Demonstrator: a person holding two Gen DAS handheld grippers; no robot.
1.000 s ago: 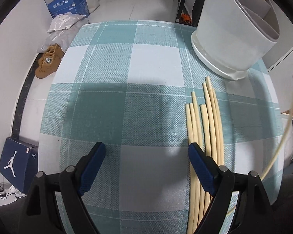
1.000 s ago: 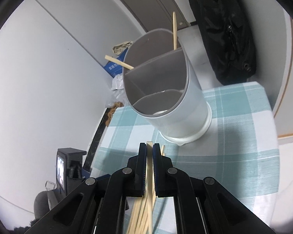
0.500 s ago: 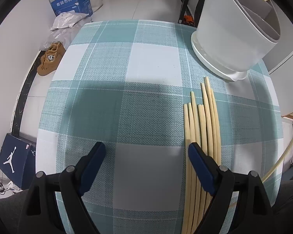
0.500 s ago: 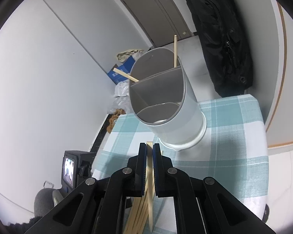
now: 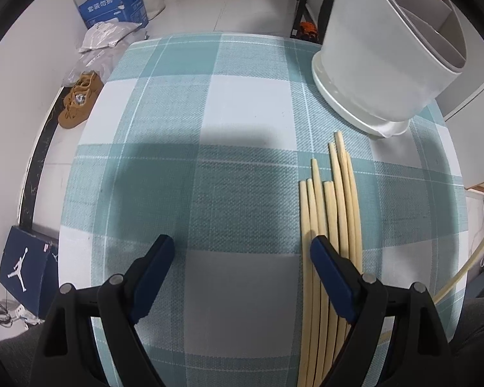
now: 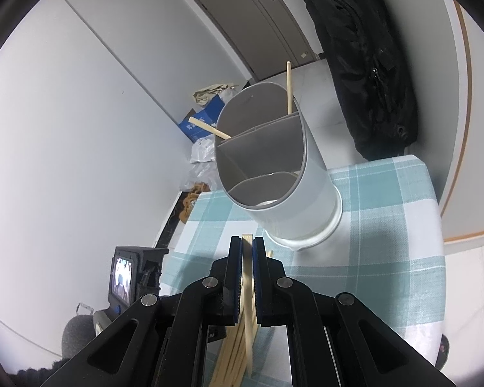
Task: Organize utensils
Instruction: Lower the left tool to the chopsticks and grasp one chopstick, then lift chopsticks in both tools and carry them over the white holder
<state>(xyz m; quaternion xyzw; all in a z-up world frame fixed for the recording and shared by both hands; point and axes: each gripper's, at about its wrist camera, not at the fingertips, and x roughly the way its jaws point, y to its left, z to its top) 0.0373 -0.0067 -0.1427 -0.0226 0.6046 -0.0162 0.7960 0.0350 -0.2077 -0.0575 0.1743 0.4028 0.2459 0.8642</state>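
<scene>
A white divided utensil holder stands at the far right of the checked tablecloth; in the right wrist view the holder has two chopsticks leaning in its far compartment. Several pale chopsticks lie side by side on the cloth in front of it. My left gripper is open and empty above the cloth, its right finger over the bundle. My right gripper is shut on one chopstick, held in the air short of the holder.
The table edge drops off at left to the floor, where brown shoes, a blue carton and a dark shoe box lie. A black bag hangs behind the holder. A camera device sits at left.
My right gripper has lifted higher and back with its chopstick, so the holder looks farther off. The left gripper has hardly moved and stays open.
</scene>
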